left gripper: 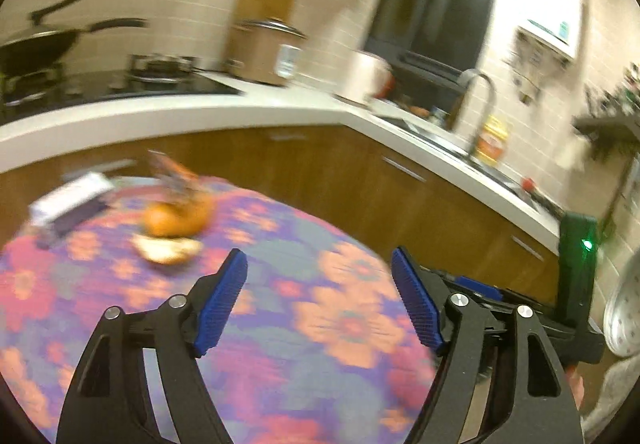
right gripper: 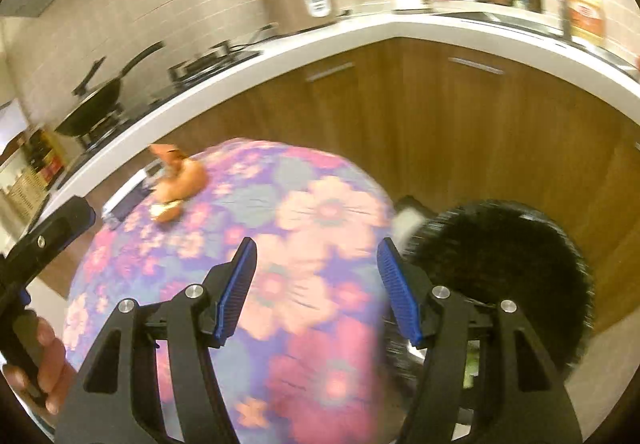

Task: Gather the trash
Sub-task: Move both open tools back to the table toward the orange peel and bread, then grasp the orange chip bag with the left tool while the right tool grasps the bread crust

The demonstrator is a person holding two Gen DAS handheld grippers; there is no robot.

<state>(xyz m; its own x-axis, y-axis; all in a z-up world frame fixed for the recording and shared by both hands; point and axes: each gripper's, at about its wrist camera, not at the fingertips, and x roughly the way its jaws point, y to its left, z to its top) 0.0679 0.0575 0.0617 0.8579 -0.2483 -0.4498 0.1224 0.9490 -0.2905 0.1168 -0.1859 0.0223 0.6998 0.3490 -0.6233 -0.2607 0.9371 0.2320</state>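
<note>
A round table under a floral cloth [left gripper: 320, 316] fills the lower half of both views. At its far left lies blurred trash: an orange peel [left gripper: 176, 216] with a crumpled brownish wrapper [left gripper: 172, 168] behind it and a pale scrap [left gripper: 168, 250] in front. The right wrist view shows the same orange peel [right gripper: 184, 180] and pale scrap [right gripper: 166, 210]. My left gripper [left gripper: 318, 254] hangs open above the cloth, nothing between its blue pads. My right gripper [right gripper: 318, 244] is open and empty too, over the table's near side. A black round bin [right gripper: 500, 264] stands right of the table.
A white and dark box [left gripper: 68, 200] lies at the table's far left edge. A white counter [left gripper: 200, 112] over wooden cabinets wraps behind, bearing a wok [left gripper: 36, 48], a rice cooker [left gripper: 264, 48] and a sink tap [left gripper: 476, 100]. A hand [right gripper: 48, 364] holds the other gripper's handle.
</note>
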